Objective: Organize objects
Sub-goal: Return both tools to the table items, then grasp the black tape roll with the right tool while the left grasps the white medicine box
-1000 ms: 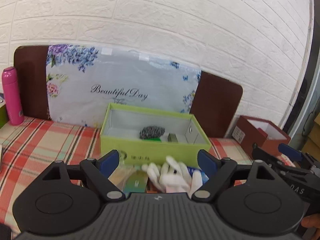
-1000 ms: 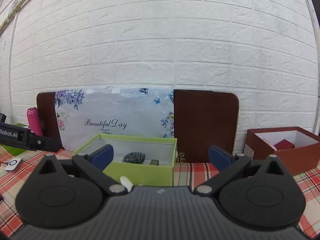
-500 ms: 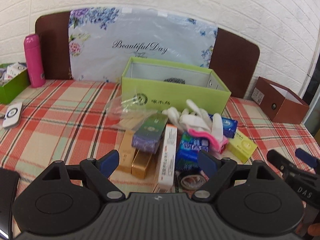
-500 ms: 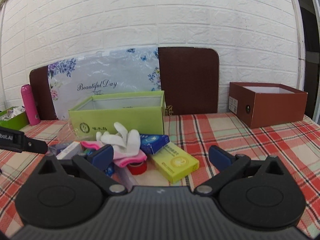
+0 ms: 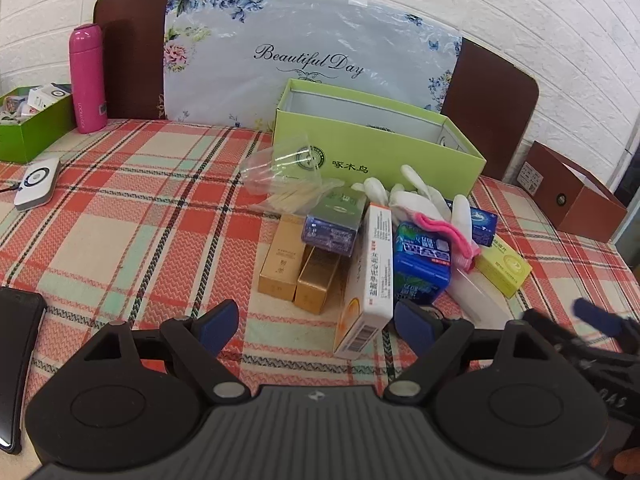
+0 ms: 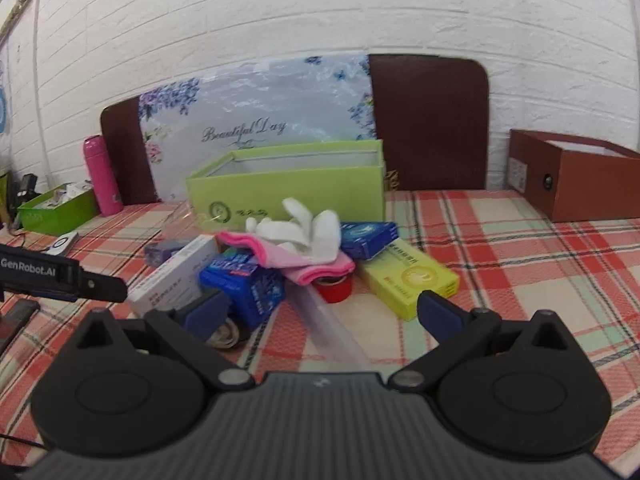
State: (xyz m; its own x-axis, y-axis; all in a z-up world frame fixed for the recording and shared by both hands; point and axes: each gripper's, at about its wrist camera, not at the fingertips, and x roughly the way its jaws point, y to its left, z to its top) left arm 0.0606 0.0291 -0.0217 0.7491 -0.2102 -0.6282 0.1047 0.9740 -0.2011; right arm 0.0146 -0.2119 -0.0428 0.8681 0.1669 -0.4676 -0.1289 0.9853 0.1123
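Observation:
A pile of small things lies on the checked tablecloth in front of an open green box [image 5: 380,148] [image 6: 288,184]. The pile holds a white and orange carton [image 5: 366,280], two gold boxes [image 5: 298,270], a purple box [image 5: 334,222], a blue packet [image 5: 422,262] [image 6: 244,284], a white and pink glove [image 5: 424,204] [image 6: 304,240], a yellow box [image 5: 504,270] [image 6: 408,280], a red tape roll [image 6: 334,288] and a clear bag [image 5: 284,176]. My left gripper [image 5: 316,326] is open and empty, just short of the pile. My right gripper [image 6: 324,314] is open and empty over the pile's near edge.
A brown box [image 5: 572,196] [image 6: 576,172] stands at the right. A pink bottle [image 5: 86,80], a small green bin [image 5: 30,124] and a white device [image 5: 36,184] are at the left. A black phone [image 5: 18,360] lies at the near left. Boards lean on the brick wall.
Both grippers have pulled back and tilted down, so the pile on the cloth has come into view. Both stay open and empty.

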